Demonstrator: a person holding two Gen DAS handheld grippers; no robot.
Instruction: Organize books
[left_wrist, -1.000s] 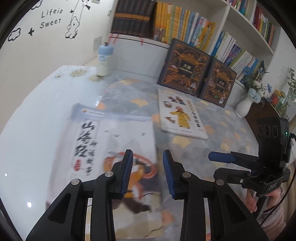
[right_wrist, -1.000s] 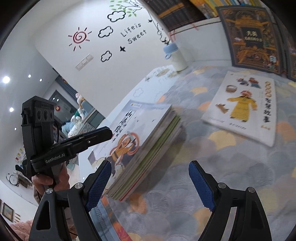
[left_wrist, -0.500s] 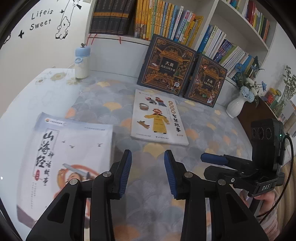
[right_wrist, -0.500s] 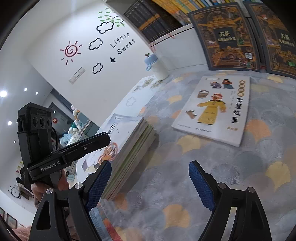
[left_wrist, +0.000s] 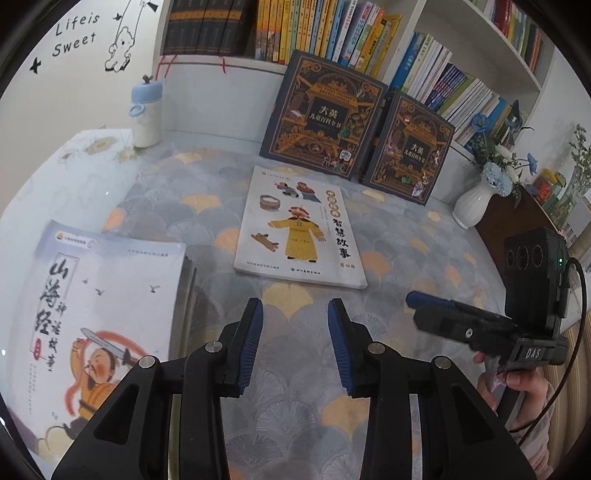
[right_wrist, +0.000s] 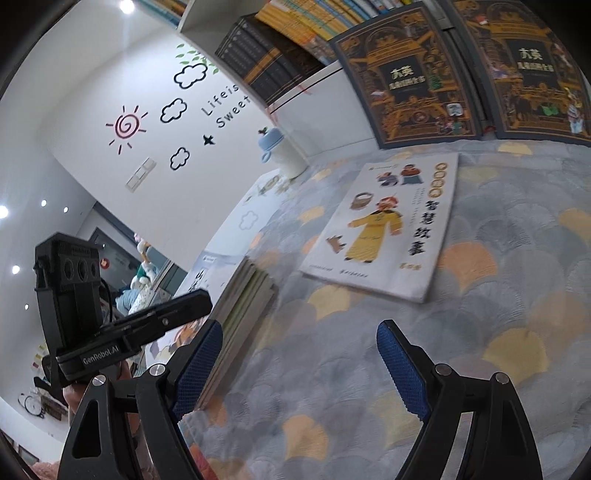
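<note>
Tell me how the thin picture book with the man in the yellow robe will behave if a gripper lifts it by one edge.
The picture book looks thin and soft-covered, so it would probably sag when lifted by one edge. It lies flat on the patterned cloth, so getting a finger under it may be awkward. Its cover looks smooth, so it might slip in a light grip.

The left gripper is pointing steeply downward, its blue-padded fingers standing a narrow gap apart with nothing between them. The right gripper is tilting down more gently, its fingers spread wide and gripping nothing. Each is showing in the other's view: the right one at the far right of the left view, a hand wrapping its handle; the left one at the lower left of the right view, its hand mostly hidden behind the body.
</note>
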